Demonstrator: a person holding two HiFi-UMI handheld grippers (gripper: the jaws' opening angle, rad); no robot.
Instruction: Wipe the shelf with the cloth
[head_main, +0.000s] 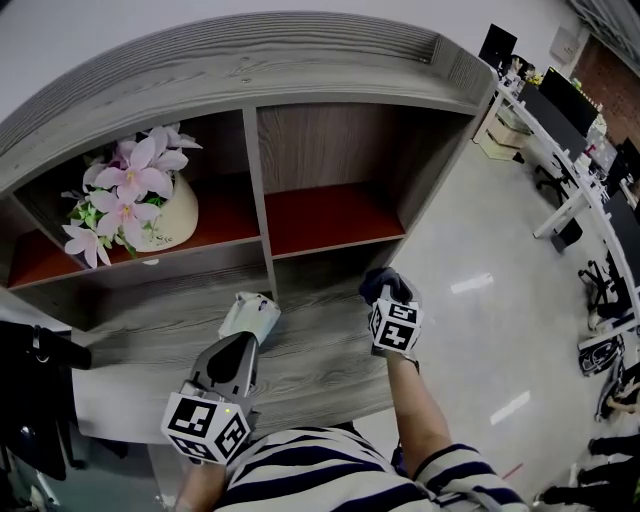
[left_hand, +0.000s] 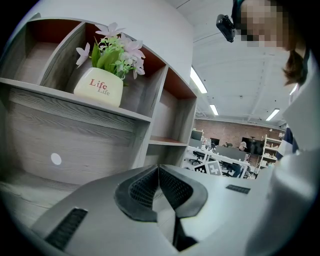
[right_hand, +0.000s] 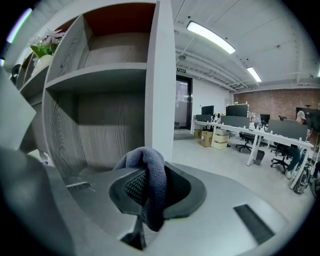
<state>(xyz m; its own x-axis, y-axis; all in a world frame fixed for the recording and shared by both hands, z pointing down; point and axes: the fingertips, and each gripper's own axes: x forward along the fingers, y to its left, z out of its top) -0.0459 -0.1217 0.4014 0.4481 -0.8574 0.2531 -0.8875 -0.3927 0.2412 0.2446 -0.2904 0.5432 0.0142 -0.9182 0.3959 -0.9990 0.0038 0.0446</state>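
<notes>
1. Here, the flower pot (head_main: 165, 215) stands in the upper left compartment of the shelf (head_main: 330, 355).
2. The left gripper (left_hand: 158, 169) hangs over the lower ledge, jaws pressed together, empty.
3. The right gripper (right_hand: 149, 187) clamps the dark cloth (right_hand: 151, 161) before the lower right compartment.

The cream flowerpot (left_hand: 98, 87) reads "Life" twice.

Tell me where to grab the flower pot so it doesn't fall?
I'd grip the pot by its round cream sides, below the flowers, coming straight in from the open front of the shelf. Blossoms crowd the top, and the compartment walls block other sides.
</notes>
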